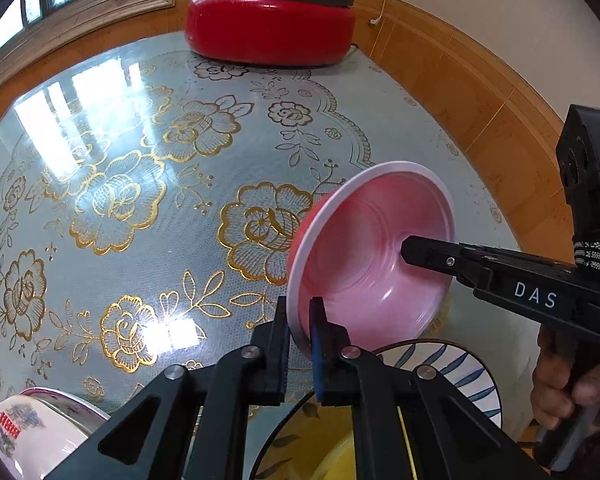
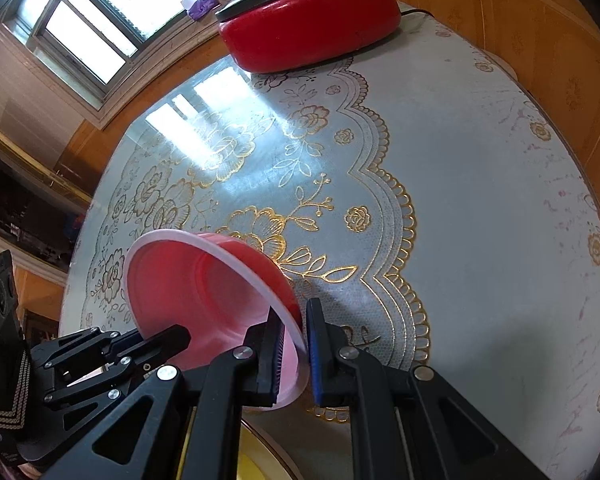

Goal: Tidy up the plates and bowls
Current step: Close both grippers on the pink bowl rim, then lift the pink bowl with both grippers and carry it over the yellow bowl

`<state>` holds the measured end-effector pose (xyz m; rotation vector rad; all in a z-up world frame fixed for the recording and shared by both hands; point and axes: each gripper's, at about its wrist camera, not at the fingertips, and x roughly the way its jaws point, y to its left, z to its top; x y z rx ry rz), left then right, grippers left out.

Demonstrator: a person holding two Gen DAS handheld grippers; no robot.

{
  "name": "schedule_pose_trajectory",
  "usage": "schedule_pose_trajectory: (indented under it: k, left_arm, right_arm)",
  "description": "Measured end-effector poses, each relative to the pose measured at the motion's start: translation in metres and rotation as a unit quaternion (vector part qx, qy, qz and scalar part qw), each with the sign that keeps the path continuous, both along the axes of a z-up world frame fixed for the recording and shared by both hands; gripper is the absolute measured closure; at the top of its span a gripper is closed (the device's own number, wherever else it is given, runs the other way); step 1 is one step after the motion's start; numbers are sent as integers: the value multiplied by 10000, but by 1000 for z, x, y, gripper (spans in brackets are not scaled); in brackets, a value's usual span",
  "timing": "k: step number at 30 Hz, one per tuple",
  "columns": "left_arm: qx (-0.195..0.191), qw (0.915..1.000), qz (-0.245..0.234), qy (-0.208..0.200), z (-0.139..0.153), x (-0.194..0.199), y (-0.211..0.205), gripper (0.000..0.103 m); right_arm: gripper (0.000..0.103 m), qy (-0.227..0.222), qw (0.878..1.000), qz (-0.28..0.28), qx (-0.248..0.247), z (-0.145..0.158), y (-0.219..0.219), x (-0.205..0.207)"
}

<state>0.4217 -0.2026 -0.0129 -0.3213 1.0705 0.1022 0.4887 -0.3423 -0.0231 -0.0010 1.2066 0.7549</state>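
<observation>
A pink bowl (image 1: 364, 248) with a white rim hangs tilted on its side above the table, held from two sides. My left gripper (image 1: 299, 320) is shut on the bowl's near rim, one finger on each side of the edge. My right gripper (image 1: 406, 250) reaches in from the right, one finger inside the bowl. In the right wrist view the pink bowl (image 2: 188, 280) opens toward the left. There my right gripper (image 2: 296, 332) is shut on its rim, and the left gripper (image 2: 180, 338) holds the opposite edge.
A red electric pot (image 1: 270, 28) with a grey lid stands at the table's far edge. A blue-leaf plate (image 1: 460, 368) and a yellow dish (image 1: 332, 452) lie below the grippers. A white printed bowl (image 1: 24, 428) sits at the near left. Floral tablecloth (image 1: 140, 200) covers the table.
</observation>
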Motion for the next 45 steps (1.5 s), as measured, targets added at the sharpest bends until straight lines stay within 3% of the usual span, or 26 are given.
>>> schedule_pose_trajectory:
  k: [5,9,11,12,14,17,22,24,25,28,29,45]
  left_arm:
    - [5,9999,43,-120,5,11,2,94]
    - [-187,9997,134,16,-4,21,8,93]
    - [-82,9999,106,62,-8,22,7,89]
    - [-143,9997,155,118,-10,22,9,83]
    - [-266,9993,210,143,-13,21,13,78]
    - [-239,9994,186,159,-15,22,15,78]
    - [-278,9994,148,110,-13,22,15,79]
    - [-292,9995,101,94,-13,23,12,88]
    - [-245,9996,59,83,-12,23,10,89]
    - [-75,10000,-27,-22,-7,23,4,90]
    - [-81,9999,-55,-37,-5,22,2,93]
    - [-66,9996,-43,-258,12,15,3,95]
  right_arm:
    - [93,-171,9998,-86,21,9,2,6]
    - [93,34,9998,-213,-46,-1,4,19]
    - [93,231,9995,-205,32,-7,3,22]
    - [91,328,9991,-243,73,-10,1,24]
    - [80,389,9988,-296,106,-14,-3,26]
    - [69,603,9973,-341,250,-18,-13,26]
    - [69,573,9973,-336,303,-17,-25,18]
    - [69,384,9985,-281,258,-14,-24,14]
    - [71,299,9990,-246,220,-12,-21,13]
    - [92,98,9998,-161,85,-8,-14,8]
    - [94,1,9999,-146,22,-7,-11,7]
    - [96,-211,9998,11,4,21,-5,10]
